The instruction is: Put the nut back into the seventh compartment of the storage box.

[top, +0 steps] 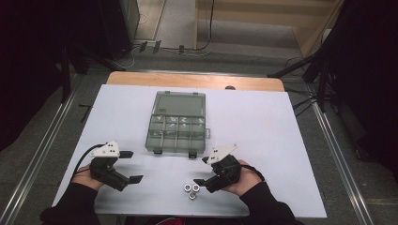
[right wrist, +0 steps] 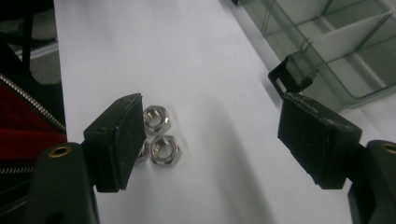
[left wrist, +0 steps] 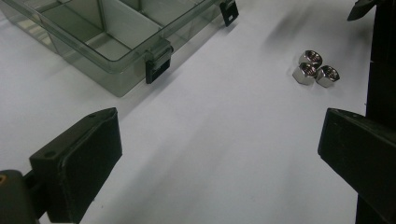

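Judging from the layout, sorting has not begun: three shiny steel hex nuts [top: 191, 190] lie clustered near the open clear plastic compartment box [top: 176, 123]. Both the left gripper [top: 132, 166] and the right gripper [top: 202, 170] are spread, empty; the right must close on one nut.

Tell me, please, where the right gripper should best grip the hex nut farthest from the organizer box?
Probably across two opposite outer flats, coming straight down. That hex nut lies flat on the table and touches the other two nuts, so the jaws should close on its free sides. The right gripper is open beside it.
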The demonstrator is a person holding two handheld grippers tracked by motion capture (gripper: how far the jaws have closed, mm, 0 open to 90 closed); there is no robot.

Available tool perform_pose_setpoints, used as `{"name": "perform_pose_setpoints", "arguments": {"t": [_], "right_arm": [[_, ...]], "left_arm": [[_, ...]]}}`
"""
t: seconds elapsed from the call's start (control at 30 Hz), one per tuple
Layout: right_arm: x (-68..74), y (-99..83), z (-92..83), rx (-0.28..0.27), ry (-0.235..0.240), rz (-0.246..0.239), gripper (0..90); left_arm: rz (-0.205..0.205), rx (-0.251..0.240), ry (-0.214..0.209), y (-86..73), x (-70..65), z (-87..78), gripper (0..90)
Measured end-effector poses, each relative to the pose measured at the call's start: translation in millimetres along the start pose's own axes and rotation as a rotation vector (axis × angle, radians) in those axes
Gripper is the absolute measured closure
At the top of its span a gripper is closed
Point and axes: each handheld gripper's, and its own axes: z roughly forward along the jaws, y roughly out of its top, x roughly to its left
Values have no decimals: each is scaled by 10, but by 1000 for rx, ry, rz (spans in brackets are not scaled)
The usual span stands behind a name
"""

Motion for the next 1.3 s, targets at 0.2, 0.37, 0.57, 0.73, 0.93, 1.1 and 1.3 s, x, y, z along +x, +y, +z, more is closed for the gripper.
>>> {"name": "perform_pose_setpoints", "arguments": {"t": [0.2, 0.37, 0.57, 0.73, 0.93, 1.1, 1.3], "right_arm": [[41, 14, 18, 107, -6, -3, 264], [86, 12, 48, 191, -4, -38, 279], [104, -1, 80, 247, -3, -58, 289], [104, -8, 85, 244, -10, -56, 290], [132, -20, 153, 262, 1, -69, 290], [157, -8, 181, 265, 8, -72, 328], [185, -6, 252, 309, 10, -97, 413]], "left_arm": [[-1, 4, 1, -2, 2, -2, 0], [2, 8, 0, -3, 5, 1, 0], [1, 9, 1, -4, 4, -1, 0], [1, 10, 1, -4, 4, 0, 0], [0, 9, 2, -5, 4, 0, 0], [1, 12, 4, -5, 5, -3, 0], [1, 11, 4, -4, 1, -3, 0]]}}
